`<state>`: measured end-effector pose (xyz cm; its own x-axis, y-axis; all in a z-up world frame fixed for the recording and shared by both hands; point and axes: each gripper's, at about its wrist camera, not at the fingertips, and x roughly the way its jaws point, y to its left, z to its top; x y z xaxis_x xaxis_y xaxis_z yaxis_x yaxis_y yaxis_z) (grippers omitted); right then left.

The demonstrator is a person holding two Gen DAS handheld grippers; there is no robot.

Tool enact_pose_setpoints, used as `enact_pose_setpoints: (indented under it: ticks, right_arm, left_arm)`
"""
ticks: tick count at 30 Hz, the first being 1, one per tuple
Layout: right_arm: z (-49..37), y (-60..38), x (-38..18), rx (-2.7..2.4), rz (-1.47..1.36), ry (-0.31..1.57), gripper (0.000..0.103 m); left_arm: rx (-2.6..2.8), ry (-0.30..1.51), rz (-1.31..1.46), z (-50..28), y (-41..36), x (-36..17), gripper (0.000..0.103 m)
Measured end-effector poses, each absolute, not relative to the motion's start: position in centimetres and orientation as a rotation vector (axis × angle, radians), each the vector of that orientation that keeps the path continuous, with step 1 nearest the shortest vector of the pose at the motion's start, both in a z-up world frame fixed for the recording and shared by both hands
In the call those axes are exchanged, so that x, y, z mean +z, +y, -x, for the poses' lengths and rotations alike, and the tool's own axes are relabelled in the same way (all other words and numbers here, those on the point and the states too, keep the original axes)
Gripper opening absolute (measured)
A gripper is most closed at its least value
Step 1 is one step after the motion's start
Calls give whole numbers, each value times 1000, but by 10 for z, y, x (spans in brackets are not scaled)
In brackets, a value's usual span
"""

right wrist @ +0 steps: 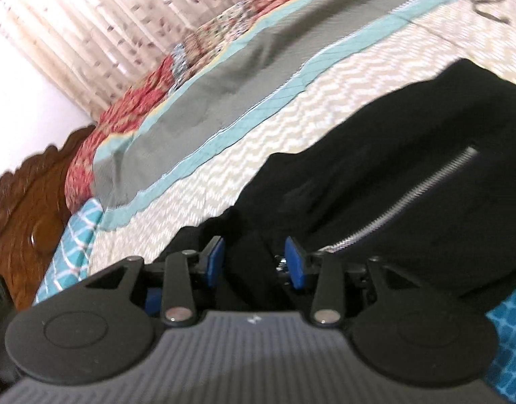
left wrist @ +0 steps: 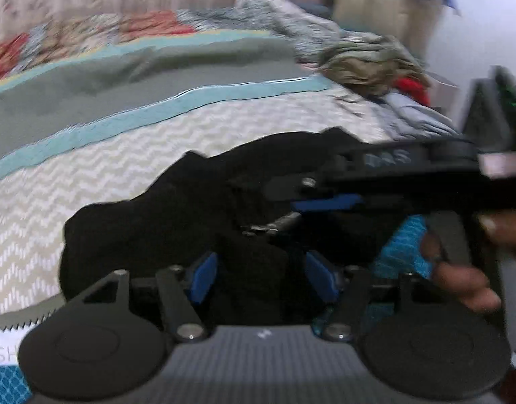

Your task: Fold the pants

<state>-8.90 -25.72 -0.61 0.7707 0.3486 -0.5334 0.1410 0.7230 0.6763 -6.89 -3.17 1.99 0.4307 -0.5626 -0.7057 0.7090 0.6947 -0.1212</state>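
**Black pants bunched on the bed, both hand-held grippers at the fabric**

Black pants point(left wrist: 150, 235) lie crumpled on the bed's chevron-pattern cover point(left wrist: 89, 175), directly ahead of and under both tools.

Left hand-held gripper point(left wrist: 261, 276): blue pads point(left wrist: 204, 277) stand apart with a wide gap, black cloth fills the space between them. Blur is heavy; cannot tell whether the pads pinch the cloth or just straddle it.

Right hand-held gripper point(right wrist: 256, 261): blue pads point(right wrist: 295, 262) also apart, dark fabric between them. Same problem, contact with the pads not resolvable. A silver zipper point(right wrist: 402, 202) runs diagonally up and to the right of this gripper, starting just beside its right-side pad.

From the left wrist view, the right hand-held gripper crosses in from the right, just ahead of the left one, over the pants. The person's fingers point(left wrist: 460, 279) wrap its handle at the right edge.

Beyond the pants: teal stripe point(left wrist: 157, 114), then a grey-green band point(left wrist: 140, 70), then a red floral patchwork point(right wrist: 130, 107). Far right of the left gripper, a heap of other clothes point(left wrist: 369, 64). Far left of the right gripper, a carved wooden headboard point(right wrist: 32, 208) and a curtain point(right wrist: 106, 23) behind the bed.
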Motion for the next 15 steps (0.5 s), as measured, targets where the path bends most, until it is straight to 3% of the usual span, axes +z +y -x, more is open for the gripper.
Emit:
enact_pose_setpoints:
  ticks: [4, 7, 9, 11, 13, 15]
  right_arm:
    - [90, -253, -5, 187, -770, 693, 51]
    - [86, -247, -10, 234, -752, 714, 61]
    - [77, -244, -13, 256, -739, 744, 62]
    - [68, -238, -12, 273, -714, 760, 72]
    - [60, -235, -12, 283, -707, 773, 89]
    - [53, -236, -18, 292, -760, 814, 90]
  left_arm:
    - [-801, 748, -65, 75, 14, 42, 78]
    - [-686, 784, 71, 63, 55, 45, 78]
    - [-605, 809, 140, 56, 77, 41, 77]
    - [-567, 827, 226, 52, 94, 38, 77]
    - [-548, 833, 291, 49, 103, 36, 78]
    - [-553, 838, 291, 43, 100, 33, 78]
